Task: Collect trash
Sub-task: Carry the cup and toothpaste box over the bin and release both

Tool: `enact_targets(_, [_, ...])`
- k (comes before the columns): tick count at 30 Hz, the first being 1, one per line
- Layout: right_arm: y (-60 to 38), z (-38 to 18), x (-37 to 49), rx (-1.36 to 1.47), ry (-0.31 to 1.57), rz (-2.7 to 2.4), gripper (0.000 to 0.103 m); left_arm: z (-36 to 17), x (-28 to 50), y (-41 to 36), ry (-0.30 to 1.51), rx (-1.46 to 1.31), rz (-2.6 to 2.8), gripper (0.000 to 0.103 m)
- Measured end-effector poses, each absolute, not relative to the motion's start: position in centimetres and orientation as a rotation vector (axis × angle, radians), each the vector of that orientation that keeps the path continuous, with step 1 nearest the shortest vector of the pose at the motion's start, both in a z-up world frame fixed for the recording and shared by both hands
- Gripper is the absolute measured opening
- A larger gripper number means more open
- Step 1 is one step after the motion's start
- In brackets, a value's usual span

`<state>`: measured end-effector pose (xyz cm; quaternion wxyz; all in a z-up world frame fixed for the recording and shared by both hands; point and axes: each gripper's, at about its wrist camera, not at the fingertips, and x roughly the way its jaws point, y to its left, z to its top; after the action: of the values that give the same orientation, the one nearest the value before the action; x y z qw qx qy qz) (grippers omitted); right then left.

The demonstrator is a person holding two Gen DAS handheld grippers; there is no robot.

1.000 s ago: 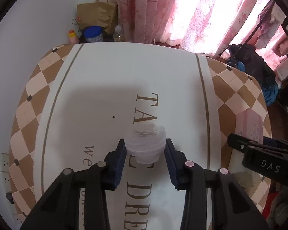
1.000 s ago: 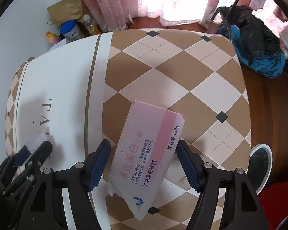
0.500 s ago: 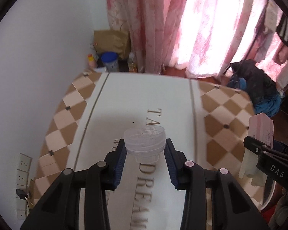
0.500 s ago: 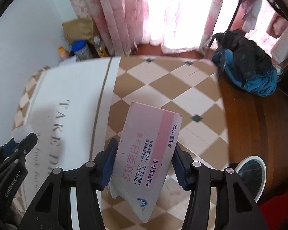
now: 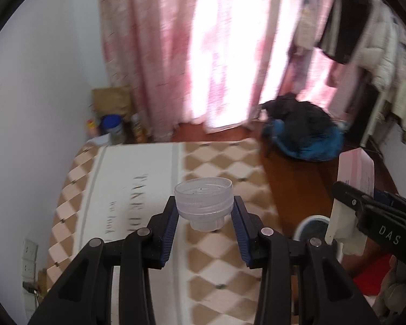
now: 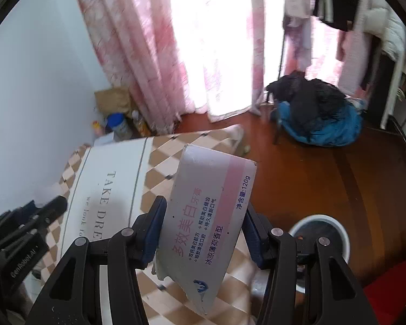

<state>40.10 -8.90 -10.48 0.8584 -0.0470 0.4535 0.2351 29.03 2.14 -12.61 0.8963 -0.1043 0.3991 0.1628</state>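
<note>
My left gripper (image 5: 205, 220) is shut on a clear plastic cup (image 5: 203, 199) and holds it upright, high above the table (image 5: 138, 168). My right gripper (image 6: 203, 228) is shut on a torn pink-and-white toothpaste box (image 6: 208, 216), also lifted off the table (image 6: 116, 162). The box also shows at the right of the left wrist view (image 5: 356, 173), with the right gripper's body beneath it. A round white-rimmed trash bin (image 6: 320, 237) stands on the floor to the right, just below the right gripper; it also shows in the left wrist view (image 5: 312, 227).
The table has a checkered cloth with a white printed panel. A blue-and-black heap of clothes (image 6: 316, 119) lies on the wooden floor (image 6: 324, 184). A paper bag (image 6: 112, 100) and bottles stand in the corner by pink curtains (image 6: 138, 48). A clothes rack (image 5: 376, 54) is at the right.
Both grippers have risen and tilted up, carrying the cup and the box off the table and toward the right. The trash bin has come further into view.
</note>
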Motion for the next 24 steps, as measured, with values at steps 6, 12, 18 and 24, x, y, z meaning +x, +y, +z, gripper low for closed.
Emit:
enact_targets(6, [-19.2,-7.0,40.9,-0.049,0.904,0.39,0.056,-10.8,32.1,-5.6,0.806,-0.166,0.211,0.036])
enact_targets(12, [-28.5,-8.7,43.1,-0.046,0.955,0.29,0.056,-12.8,36.9,-13.2,0.85,-0.138,0.087,0.036])
enact_targets(18, [-36.2,-15.6,46.5,-0.057,1.104,0.214,0.056,-18.8,42.0,-19.3,0.991,-0.154,-0.015,0.036])
enact_targets(24, [-41.5,-25.3,50.1,0.001,1.319,0.195,0.056,-26.6,47.3,-22.7,1.199,-0.215,-0.089,0.036])
